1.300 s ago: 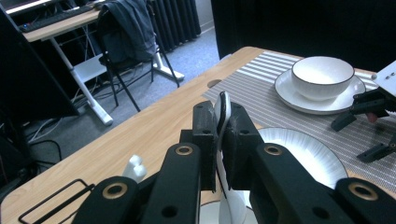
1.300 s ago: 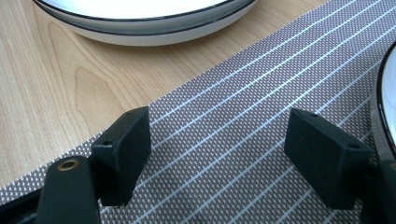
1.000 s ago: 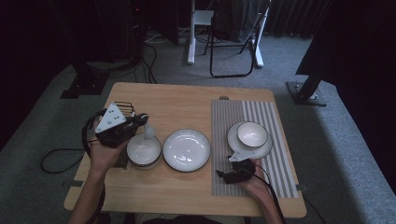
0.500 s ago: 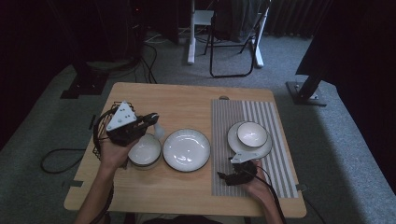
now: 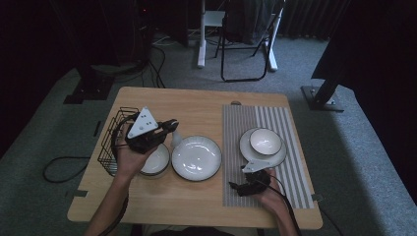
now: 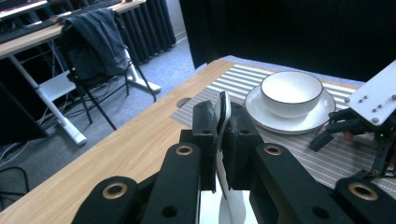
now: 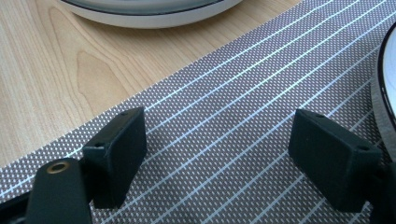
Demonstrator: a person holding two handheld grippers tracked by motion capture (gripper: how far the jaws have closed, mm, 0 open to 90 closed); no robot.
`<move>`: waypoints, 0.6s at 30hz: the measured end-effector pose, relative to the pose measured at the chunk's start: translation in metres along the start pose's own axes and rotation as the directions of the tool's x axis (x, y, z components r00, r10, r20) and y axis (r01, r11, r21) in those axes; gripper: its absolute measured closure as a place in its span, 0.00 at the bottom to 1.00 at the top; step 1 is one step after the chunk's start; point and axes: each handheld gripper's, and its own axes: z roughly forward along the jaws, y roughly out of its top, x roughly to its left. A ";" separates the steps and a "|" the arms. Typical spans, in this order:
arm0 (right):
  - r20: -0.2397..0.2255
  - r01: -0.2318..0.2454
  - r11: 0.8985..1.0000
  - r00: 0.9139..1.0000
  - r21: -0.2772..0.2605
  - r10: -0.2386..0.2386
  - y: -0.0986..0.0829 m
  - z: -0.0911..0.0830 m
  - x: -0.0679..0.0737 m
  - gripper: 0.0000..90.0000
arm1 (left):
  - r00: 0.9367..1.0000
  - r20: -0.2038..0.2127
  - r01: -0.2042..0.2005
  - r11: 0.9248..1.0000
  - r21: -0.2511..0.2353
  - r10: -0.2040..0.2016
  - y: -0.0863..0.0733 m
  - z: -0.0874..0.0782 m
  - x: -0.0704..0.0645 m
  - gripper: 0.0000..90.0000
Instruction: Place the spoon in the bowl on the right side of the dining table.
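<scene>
Up close, the left gripper view shows the left gripper [image 6: 223, 140] clenched on a white spoon [image 6: 222, 119] standing edge-on between its jaws; in the high view the spoon [image 5: 175, 140] is just a pale shape past that gripper [image 5: 168, 126], above the gap between the small bowl [image 5: 156, 162] and the middle plate [image 5: 196, 157]. Meanwhile, the right gripper [image 7: 217, 156] hangs spread wide over the striped mat [image 7: 243, 121], grasping nothing, near the bowl on a plate [image 5: 264, 142] to its far right.
</scene>
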 end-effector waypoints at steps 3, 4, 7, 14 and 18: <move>-0.001 0.002 1.000 1.000 -0.001 -0.002 0.000 0.000 0.000 0.21 | 1.000 0.009 -0.002 1.000 -0.002 0.002 0.001 0.006 -0.002 0.95; -0.004 0.000 1.000 1.000 -0.001 0.000 0.000 0.000 0.000 0.22 | 1.000 0.014 -0.002 1.000 -0.003 0.002 0.002 0.007 -0.002 0.95; -0.007 -0.002 1.000 1.000 0.000 0.002 0.000 0.000 -0.001 0.22 | 1.000 0.025 -0.003 1.000 -0.007 0.003 0.003 0.013 -0.004 0.95; -0.009 -0.004 1.000 1.000 0.001 0.004 0.000 0.000 -0.001 0.22 | 0.997 0.075 -0.008 0.999 -0.032 0.010 0.004 0.030 -0.008 0.95; -0.009 -0.004 1.000 1.000 0.001 0.004 0.000 0.000 -0.001 0.22 | 0.995 0.095 -0.009 0.999 -0.038 0.013 0.006 0.040 -0.010 0.94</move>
